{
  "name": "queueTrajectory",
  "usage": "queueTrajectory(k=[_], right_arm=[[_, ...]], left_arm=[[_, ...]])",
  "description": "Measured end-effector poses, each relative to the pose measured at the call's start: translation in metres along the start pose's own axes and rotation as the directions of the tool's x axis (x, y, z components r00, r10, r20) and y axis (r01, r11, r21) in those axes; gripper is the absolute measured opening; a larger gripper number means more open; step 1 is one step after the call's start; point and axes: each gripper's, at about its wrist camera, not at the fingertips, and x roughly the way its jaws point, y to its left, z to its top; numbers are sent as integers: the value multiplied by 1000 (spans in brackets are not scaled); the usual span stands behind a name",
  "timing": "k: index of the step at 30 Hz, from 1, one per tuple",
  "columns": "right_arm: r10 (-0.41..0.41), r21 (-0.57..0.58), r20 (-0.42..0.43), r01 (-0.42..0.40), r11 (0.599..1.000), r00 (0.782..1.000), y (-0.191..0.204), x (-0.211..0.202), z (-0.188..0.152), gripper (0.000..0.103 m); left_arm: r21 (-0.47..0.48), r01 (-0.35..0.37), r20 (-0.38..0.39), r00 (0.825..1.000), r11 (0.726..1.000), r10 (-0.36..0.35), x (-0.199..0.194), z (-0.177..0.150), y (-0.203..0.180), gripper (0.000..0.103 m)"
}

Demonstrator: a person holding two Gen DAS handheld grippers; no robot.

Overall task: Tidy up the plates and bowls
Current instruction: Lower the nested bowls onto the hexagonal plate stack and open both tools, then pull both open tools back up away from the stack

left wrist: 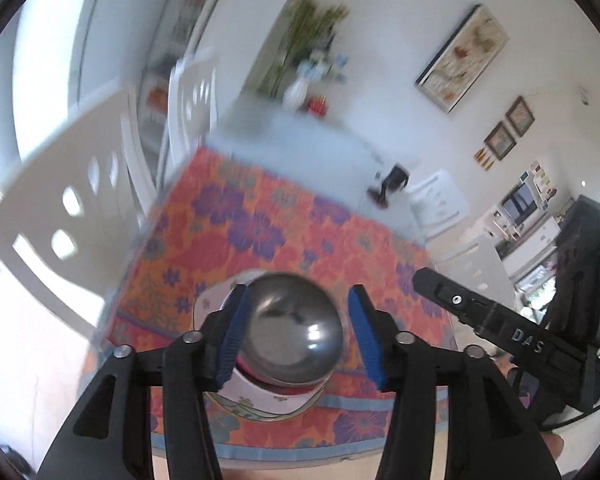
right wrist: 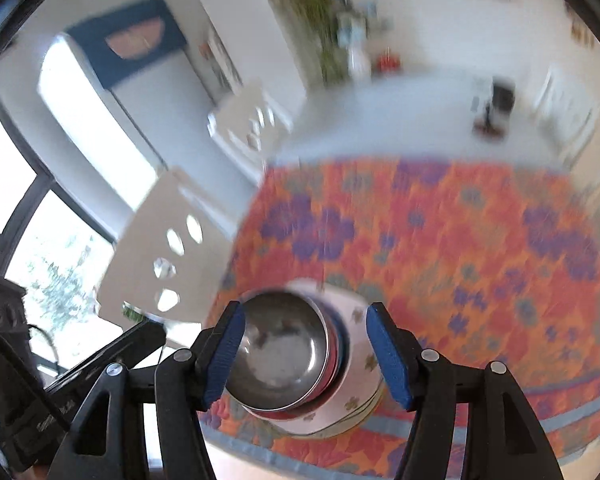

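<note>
Near the front edge of the orange floral tablecloth (right wrist: 480,240), a shiny steel bowl (right wrist: 284,356) sits nested atop white flowered bowls (right wrist: 356,392). Left gripper (left wrist: 296,336) and right gripper (right wrist: 306,354) hover above, jaws apart, holding nothing. Off-centre nesting could topple the stack.

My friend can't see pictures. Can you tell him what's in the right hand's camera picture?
A shiny metal bowl sits nested on top of a stack of white flowered dishes on an orange tablecloth with purple flowers. The right gripper, with blue pads, hangs open above the stack, touching nothing. White chairs stand blurry behind.
</note>
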Motion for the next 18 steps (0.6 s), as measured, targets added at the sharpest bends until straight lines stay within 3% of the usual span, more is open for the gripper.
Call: queueTrajectory(k=[1,2,3,7,12,18], right_arm=[[-10,-5,55,10,1000,998,3,-17,-3,79],[-15,0,111,15,1000,994,5,-36,-8,93],[-19,3,149,18,1000,989,5,-51,-14,97],[-101,2,204,103,995,974,-2,-86,-34,97],[-143,-27,144,148,989,979,-21,-101,-60,97],[-157,-33,94,161,986,983,-39,-118,-85,97]], left_arm=[[21,-32,41,999,999,31,-14,-3,-15,56],[31,-59,66,996,998,57,-23,-6,-25,67],[38,-88,92,992,995,84,-31,-9,-35,70],[48,-183,125,976,982,176,-46,-29,-63,71],[21,-222,105,970,975,219,-54,-56,-81,72],[-6,-326,128,937,945,324,-71,-79,-89,79]])
